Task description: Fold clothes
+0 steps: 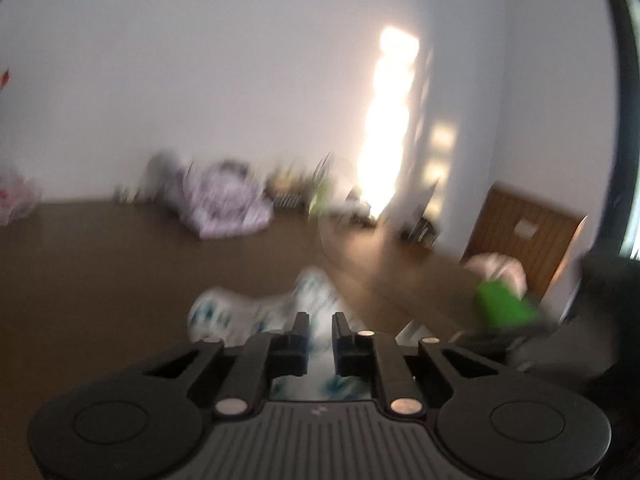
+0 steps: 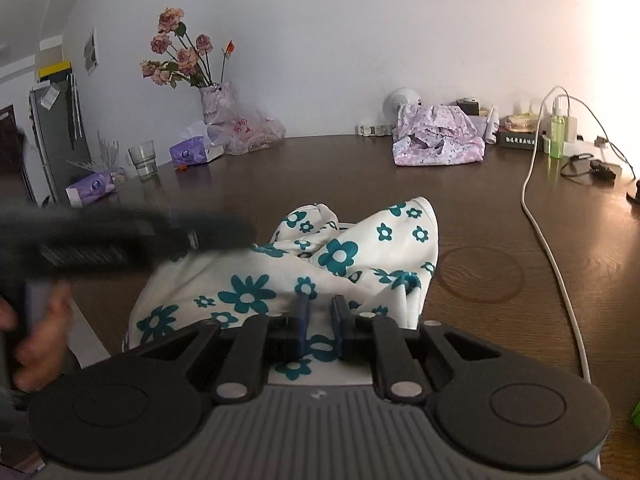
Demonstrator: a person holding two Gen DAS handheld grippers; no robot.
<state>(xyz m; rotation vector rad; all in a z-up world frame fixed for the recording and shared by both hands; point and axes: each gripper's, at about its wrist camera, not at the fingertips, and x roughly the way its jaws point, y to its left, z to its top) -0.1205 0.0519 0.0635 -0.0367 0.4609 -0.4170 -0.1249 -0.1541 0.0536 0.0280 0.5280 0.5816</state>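
Two hand-held grippers over the flowered garment [image 2: 320, 264], bunched on the surface [image 2: 500, 220]: right hand-held gripper [image 2: 320, 312] slightly parted, fabric between; left hand-held gripper [image 1: 320, 326] narrowly parted, grip uncertain. Cloth could slip free, or snag the white cable [image 2: 536, 216].

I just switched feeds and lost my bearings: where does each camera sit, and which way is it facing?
Left wrist: rides the left gripper, looking along its fingers over the floral garment towards the back wall; badly blurred. A hand shows at right.
Right wrist: rides the right gripper, looking across the table at the same garment, with the vase and cable beyond. The left gripper and its hand cross at left.
Shared: floral garment, purple garment, table, wall.
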